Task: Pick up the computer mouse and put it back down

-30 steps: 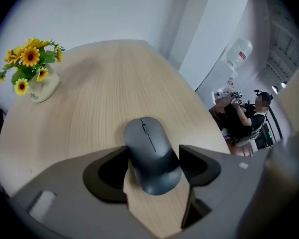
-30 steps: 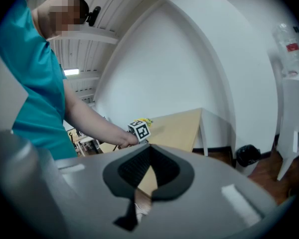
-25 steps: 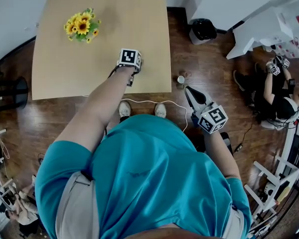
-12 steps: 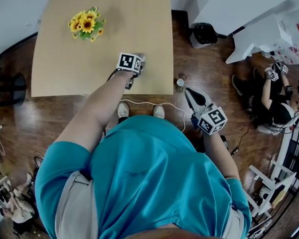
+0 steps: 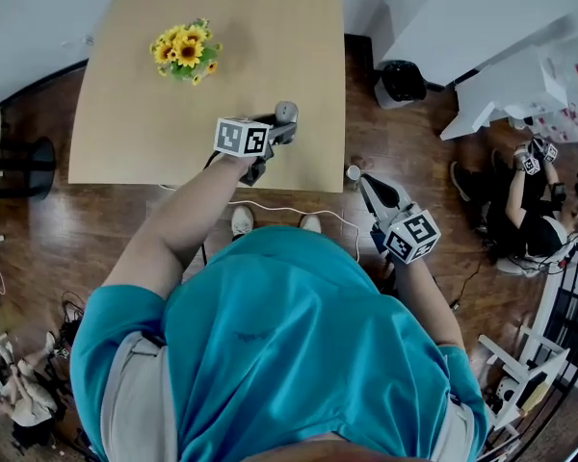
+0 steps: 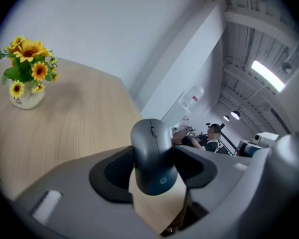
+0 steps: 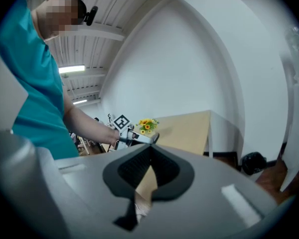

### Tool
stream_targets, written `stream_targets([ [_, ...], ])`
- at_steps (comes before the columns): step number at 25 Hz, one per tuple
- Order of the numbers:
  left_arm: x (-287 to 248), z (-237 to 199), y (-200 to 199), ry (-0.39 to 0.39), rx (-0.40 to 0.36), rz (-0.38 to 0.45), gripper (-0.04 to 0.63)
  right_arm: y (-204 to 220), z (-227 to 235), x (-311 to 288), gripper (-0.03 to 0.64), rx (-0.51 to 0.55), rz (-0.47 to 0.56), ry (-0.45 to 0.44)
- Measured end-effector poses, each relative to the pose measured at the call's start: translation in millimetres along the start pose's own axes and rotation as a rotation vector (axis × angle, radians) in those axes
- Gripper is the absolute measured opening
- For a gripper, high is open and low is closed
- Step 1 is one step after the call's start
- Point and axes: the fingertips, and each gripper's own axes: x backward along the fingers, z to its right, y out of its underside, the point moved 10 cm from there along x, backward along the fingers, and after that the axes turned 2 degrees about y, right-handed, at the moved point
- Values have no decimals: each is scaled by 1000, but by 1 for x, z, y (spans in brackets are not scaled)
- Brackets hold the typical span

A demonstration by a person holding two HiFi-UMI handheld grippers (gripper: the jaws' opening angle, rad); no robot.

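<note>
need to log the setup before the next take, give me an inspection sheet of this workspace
surface: light wooden table
job's things: mouse, held over the table
clutter: flowers in a white pot, far left of table
grippers: left gripper shut on mouse; right gripper shut, empty, off the table's right edge
cables: white cable on floor below table edge
surroundings: wood floor, black bin, seated person at right
</note>
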Motion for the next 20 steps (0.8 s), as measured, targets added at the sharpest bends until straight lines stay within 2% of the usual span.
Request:
stream_targets([
  [4,34,23,-8,124,-17,110,268,-11,-4,-6,2,16,13,-18],
  [9,85,44,-23,214,-38,258,268,-28,-11,-18,2,45,34,-50],
  [20,158,58,-29,239,-177,428,270,-65,-24,-45,2,119,85,-106],
])
